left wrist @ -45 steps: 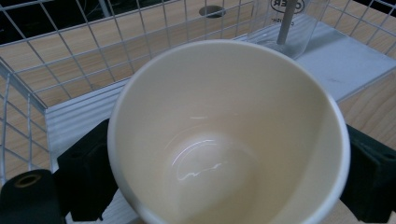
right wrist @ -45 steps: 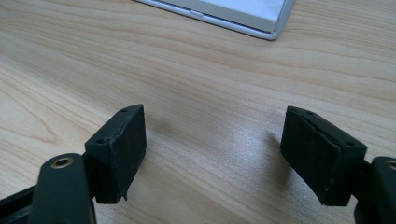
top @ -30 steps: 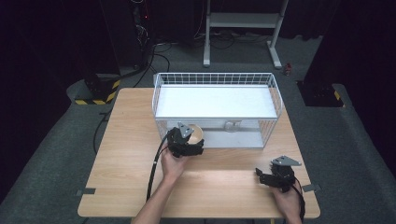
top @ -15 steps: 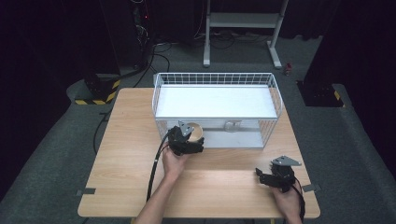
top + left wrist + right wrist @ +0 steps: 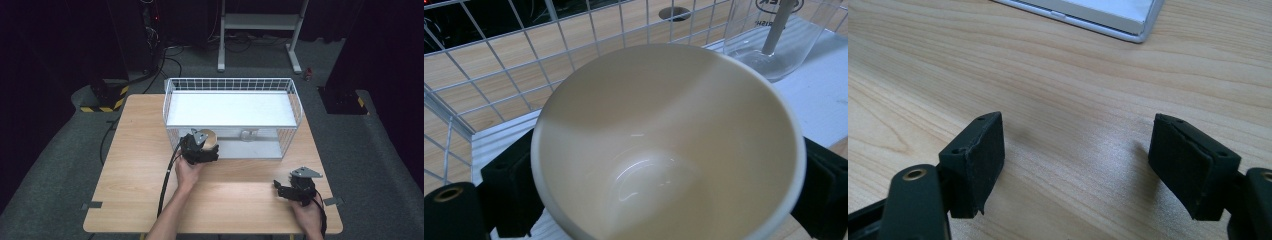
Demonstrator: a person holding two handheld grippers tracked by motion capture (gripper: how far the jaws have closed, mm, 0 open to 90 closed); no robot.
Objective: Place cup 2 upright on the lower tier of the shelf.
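High view: left gripper (image 5: 209, 151) holds a cream cup (image 5: 209, 137) at the wire basket's (image 5: 296, 95) front left corner; right gripper (image 5: 286, 191) near the table's (image 5: 135, 150) front right corner. Left gripper view: cup between the pads, clear glass (image 5: 774, 40) with partly cut-off lettering behind. Right gripper view: jaws wide, nothing between, over bare wood.

Room dark. Grey carpet floor (image 5: 60, 165) around wooden table (image 5: 130, 165). White metal stand (image 5: 260, 22) at far side. Yellow-black striped base (image 5: 102, 102) at left. Cables (image 5: 165, 55) on floor.
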